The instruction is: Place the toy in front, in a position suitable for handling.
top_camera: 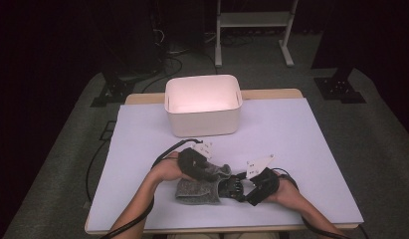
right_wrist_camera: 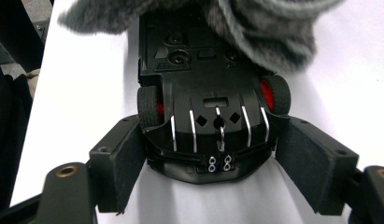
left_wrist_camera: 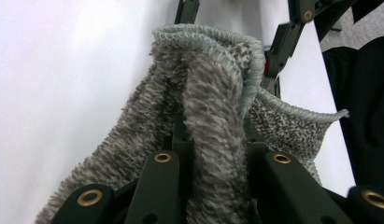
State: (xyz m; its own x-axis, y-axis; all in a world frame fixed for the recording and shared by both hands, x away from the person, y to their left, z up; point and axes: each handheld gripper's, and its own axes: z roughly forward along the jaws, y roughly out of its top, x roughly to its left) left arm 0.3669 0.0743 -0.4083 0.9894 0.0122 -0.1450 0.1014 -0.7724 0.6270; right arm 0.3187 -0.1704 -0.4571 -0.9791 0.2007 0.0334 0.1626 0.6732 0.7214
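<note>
A fuzzy grey cloth [top_camera: 196, 191] lies bunched on the white table cover near the front edge. My left gripper [top_camera: 210, 172] is shut on a raised fold of the cloth [left_wrist_camera: 213, 107], which stands up between the jaws. A black toy car [top_camera: 234, 186] with red wheel hubs lies belly-up [right_wrist_camera: 213, 98], its far end tucked under the cloth [right_wrist_camera: 269, 32]. My right gripper [right_wrist_camera: 212, 161] is shut on the near end of the car, with one pad [right_wrist_camera: 126, 163] on each side. In the high view the right gripper [top_camera: 243, 188] sits right of the cloth.
A white open bin [top_camera: 203, 121] stands at the middle back of the table. The white table cover [top_camera: 301, 149] stretches bare to the right and left. Cables trail from both grippers toward the front edge.
</note>
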